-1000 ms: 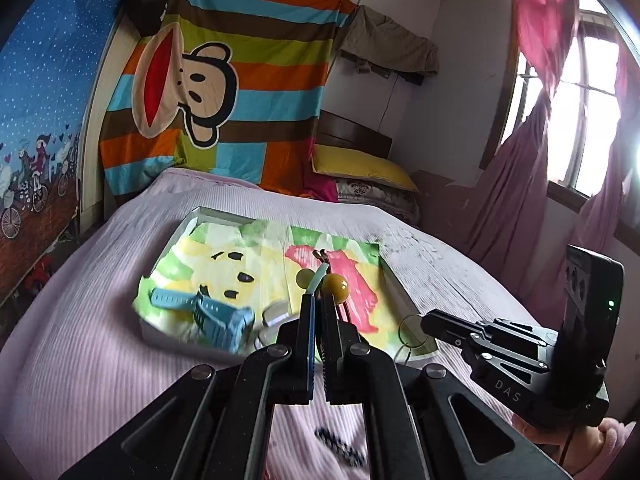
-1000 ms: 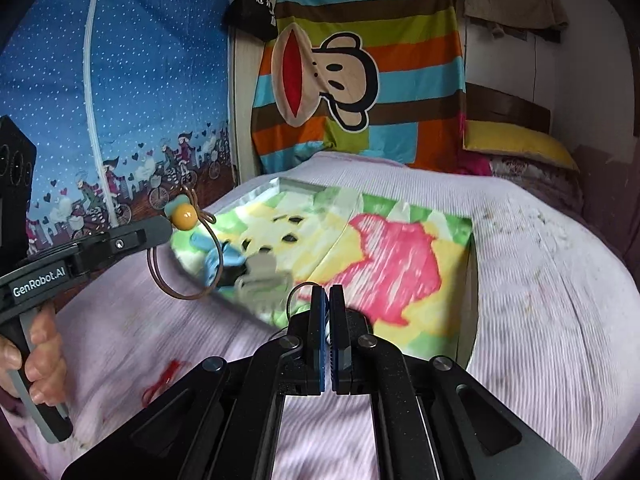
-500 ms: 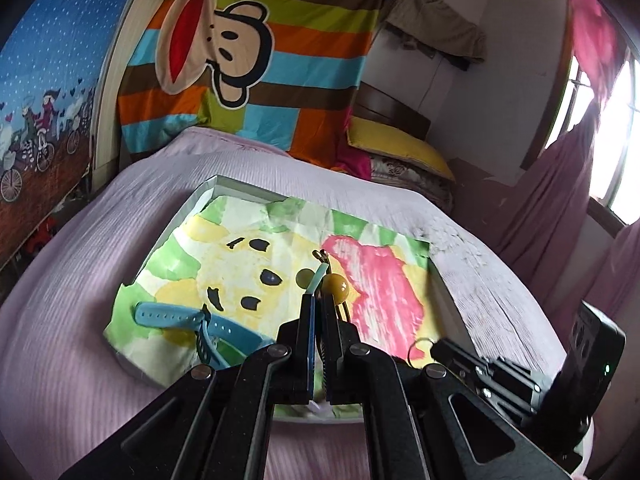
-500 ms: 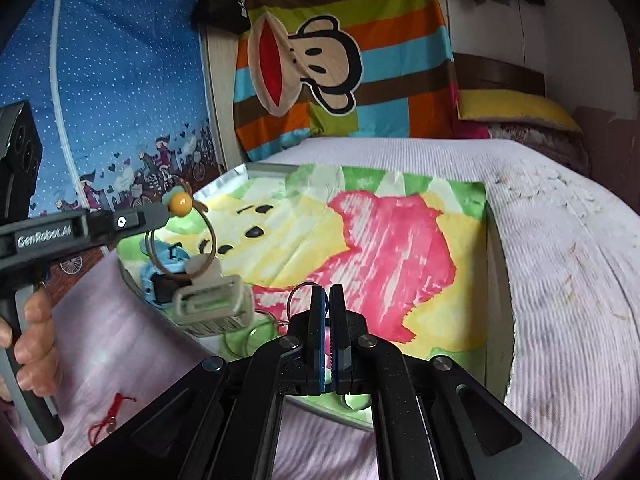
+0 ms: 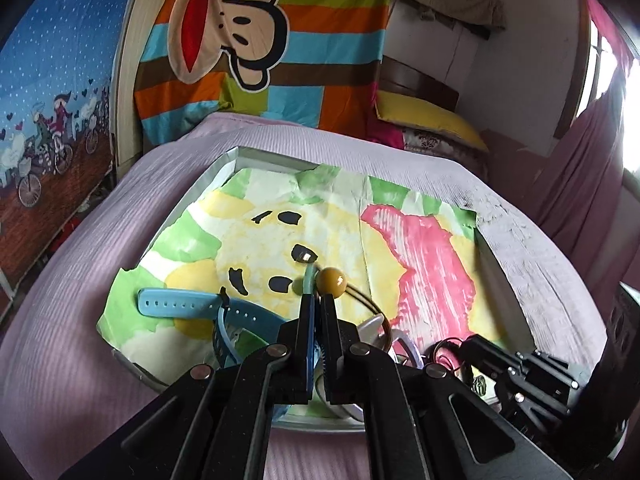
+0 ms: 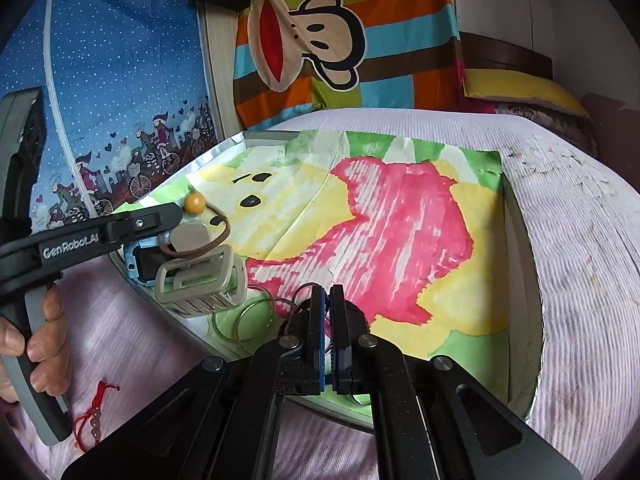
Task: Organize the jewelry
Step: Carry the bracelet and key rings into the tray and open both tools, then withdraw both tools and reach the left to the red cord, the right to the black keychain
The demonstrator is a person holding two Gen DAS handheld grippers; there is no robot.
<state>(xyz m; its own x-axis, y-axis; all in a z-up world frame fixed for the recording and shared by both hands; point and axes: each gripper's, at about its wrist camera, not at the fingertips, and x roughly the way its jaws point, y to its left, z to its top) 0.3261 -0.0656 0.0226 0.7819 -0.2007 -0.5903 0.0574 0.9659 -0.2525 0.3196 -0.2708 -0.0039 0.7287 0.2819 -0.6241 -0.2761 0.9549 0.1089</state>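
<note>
A shallow tray [image 5: 224,168] lined with a painted paper lies on the pink bed. My left gripper [image 5: 316,300] is shut on a brown cord loop with a yellow bead [image 5: 331,282], low over the tray's near left part. In the right wrist view the left gripper [image 6: 176,212] holds the bead [image 6: 195,201], and the loop [image 6: 218,236] droops onto a beige watch [image 6: 200,276]. A blue watch [image 5: 192,302] lies beside it. My right gripper [image 6: 329,296] is shut on a thin dark ring [image 6: 302,294] over the tray's near edge. The right gripper [image 5: 465,349] also shows in the left wrist view.
Thin wire hoops [image 6: 244,320] lie in the tray's near corner. A red string bracelet [image 6: 94,416] rests on the bedspread outside the tray, below a hand [image 6: 40,344] on the left gripper's handle. Yellow pillow [image 5: 432,120] and striped hanging at the back.
Both grippers have come forward and down over the tray. The left one has brought the beaded cord down beside the watches; the right still grips its ring.
</note>
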